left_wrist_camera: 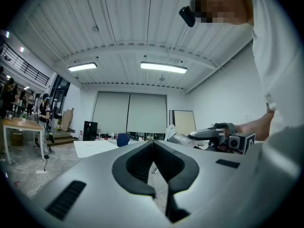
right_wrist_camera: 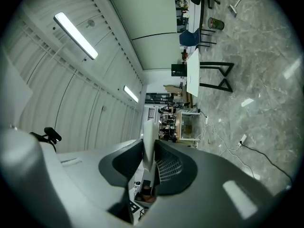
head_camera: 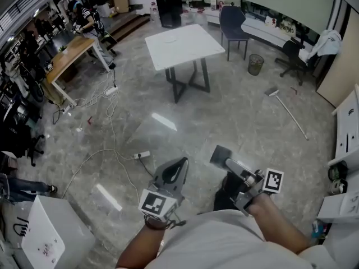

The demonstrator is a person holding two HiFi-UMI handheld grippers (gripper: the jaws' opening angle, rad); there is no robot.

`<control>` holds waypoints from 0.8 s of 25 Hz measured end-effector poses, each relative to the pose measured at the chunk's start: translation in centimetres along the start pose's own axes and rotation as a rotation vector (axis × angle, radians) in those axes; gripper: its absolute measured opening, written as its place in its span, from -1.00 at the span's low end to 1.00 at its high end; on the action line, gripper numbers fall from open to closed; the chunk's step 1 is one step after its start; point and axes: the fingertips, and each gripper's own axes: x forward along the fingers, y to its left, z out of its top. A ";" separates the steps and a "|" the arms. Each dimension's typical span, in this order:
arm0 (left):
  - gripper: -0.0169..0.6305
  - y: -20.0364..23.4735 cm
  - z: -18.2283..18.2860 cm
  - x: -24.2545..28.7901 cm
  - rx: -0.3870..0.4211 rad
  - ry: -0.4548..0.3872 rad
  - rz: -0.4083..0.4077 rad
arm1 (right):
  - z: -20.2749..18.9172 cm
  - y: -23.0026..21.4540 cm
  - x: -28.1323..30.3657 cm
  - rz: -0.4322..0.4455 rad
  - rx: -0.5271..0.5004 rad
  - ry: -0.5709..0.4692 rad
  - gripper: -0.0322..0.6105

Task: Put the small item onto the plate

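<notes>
I stand over a grey floor and hold both grippers at waist height. My right gripper [head_camera: 220, 153] is shut on a thin pale flat item [right_wrist_camera: 147, 146], which shows edge-on between its pads in the right gripper view. My left gripper [head_camera: 175, 162] is shut with its jaw tips touching [left_wrist_camera: 153, 146] and nothing between them. Far ahead stands a white square table [head_camera: 185, 45]. A faint round outline [head_camera: 171, 38] lies on it; I cannot tell whether it is a plate. The left gripper view also shows my right gripper [left_wrist_camera: 213, 136] off to the right.
A power strip [head_camera: 141, 155] and cables trail over the floor to the left. Beyond the white table are a blue chair [head_camera: 233, 24] and a waste bin [head_camera: 255, 64]. A broom [head_camera: 289, 111] lies at the right. A white box [head_camera: 45, 228] stands at my lower left.
</notes>
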 end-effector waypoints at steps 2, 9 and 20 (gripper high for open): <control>-0.93 2.1 0.0 2.6 0.005 0.002 0.020 | 2.7 -1.3 2.3 0.003 0.006 0.019 -0.65; -0.93 11.3 0.6 15.8 0.007 0.006 0.121 | 16.3 -5.2 12.3 0.029 0.021 0.119 -0.65; -0.93 23.5 3.5 36.3 0.011 -0.044 0.226 | 36.2 -8.9 25.8 0.042 0.037 0.254 -0.65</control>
